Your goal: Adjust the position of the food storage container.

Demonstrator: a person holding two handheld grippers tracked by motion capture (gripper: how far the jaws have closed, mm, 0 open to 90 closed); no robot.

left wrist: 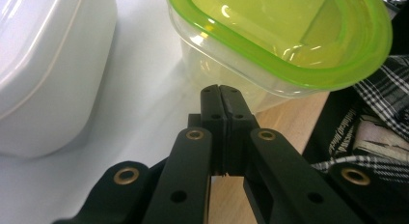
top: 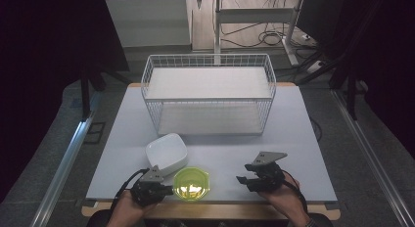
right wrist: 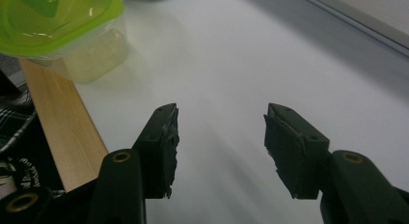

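Observation:
A clear container with a lime-green lid (top: 192, 184) (left wrist: 289, 35) (right wrist: 53, 21) stands at the table's front edge. A white lidded container (top: 167, 151) (left wrist: 43, 69) sits just behind it to the left. My left gripper (top: 170, 190) (left wrist: 222, 91) is shut with nothing between its pads, its tips just short of the green-lidded container's clear wall, beside the white one. My right gripper (top: 242, 172) (right wrist: 219, 132) stands open and empty over bare tabletop, to the right of the green-lidded container.
A white wire basket (top: 210, 90) with two shelves stands at the back of the white table (top: 293, 139). The table's wooden front edge (left wrist: 284, 122) (right wrist: 58, 118) runs just under both grippers. Dark floor and metal rails lie to either side.

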